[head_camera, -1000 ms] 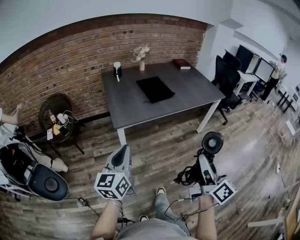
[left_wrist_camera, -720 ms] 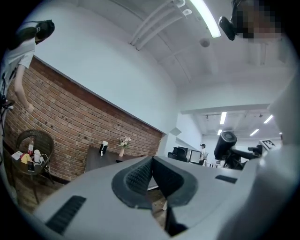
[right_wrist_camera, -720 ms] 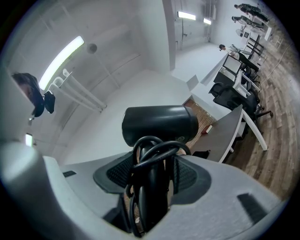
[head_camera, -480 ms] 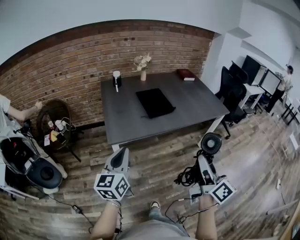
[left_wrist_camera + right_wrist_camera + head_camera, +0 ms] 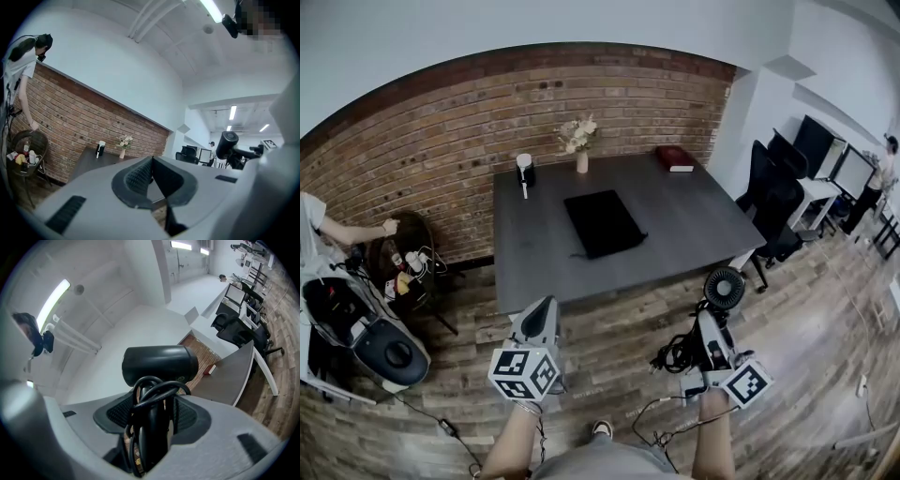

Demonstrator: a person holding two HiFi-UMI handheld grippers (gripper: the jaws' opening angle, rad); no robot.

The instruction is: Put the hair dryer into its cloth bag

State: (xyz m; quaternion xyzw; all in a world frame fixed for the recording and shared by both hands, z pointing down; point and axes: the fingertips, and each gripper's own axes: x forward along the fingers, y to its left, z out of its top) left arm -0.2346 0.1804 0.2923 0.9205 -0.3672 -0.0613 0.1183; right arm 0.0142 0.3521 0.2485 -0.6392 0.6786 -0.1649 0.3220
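This looks like an office: black office chairs [image 5: 773, 202] and computer screens [image 5: 836, 169] stand far right, past a big gray table [image 5: 675, 225].

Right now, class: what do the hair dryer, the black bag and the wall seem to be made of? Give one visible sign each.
Hair dryer: likely plastic, smooth black, soft sheen on its barrel.
Black bag: probably cloth, matte, lying limp and flat.
Wall: brick, rough reddish, mortar lines showing.

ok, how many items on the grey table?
4: black cloth bag near the middle; vase of flowers at the back edge; small black-and-white container left of it; red book at the back right corner. None looks hidden.
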